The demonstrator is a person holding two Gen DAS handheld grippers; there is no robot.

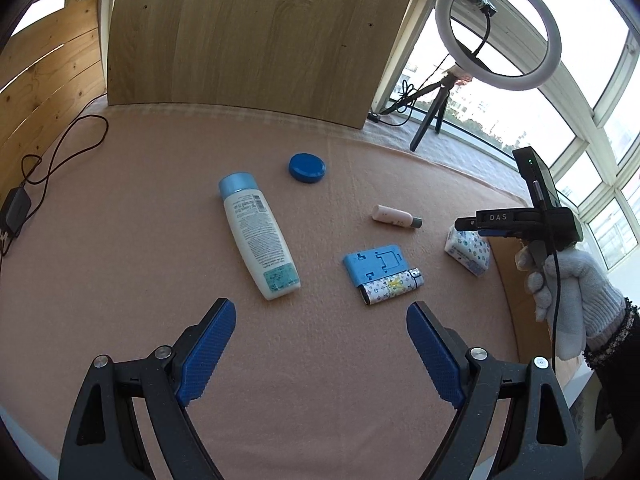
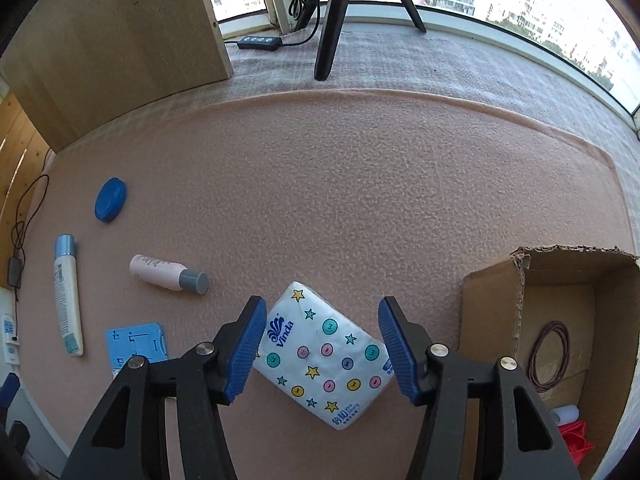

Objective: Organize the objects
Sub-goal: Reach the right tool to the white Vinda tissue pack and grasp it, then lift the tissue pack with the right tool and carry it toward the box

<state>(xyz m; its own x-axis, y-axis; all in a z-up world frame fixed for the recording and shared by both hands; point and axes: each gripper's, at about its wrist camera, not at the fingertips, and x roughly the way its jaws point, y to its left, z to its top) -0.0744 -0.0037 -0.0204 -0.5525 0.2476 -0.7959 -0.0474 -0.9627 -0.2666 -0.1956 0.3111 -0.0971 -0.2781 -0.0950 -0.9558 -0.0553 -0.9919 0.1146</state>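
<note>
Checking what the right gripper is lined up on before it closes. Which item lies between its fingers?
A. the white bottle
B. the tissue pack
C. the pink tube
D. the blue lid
B: in the right wrist view the tissue pack lies on the mat between the open right gripper fingers, not yet clamped; the other three items lie off to its left.

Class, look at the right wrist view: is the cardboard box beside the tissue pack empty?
No. The cardboard box already holds a loop of thin dark cord, a small white container and something red.
</note>
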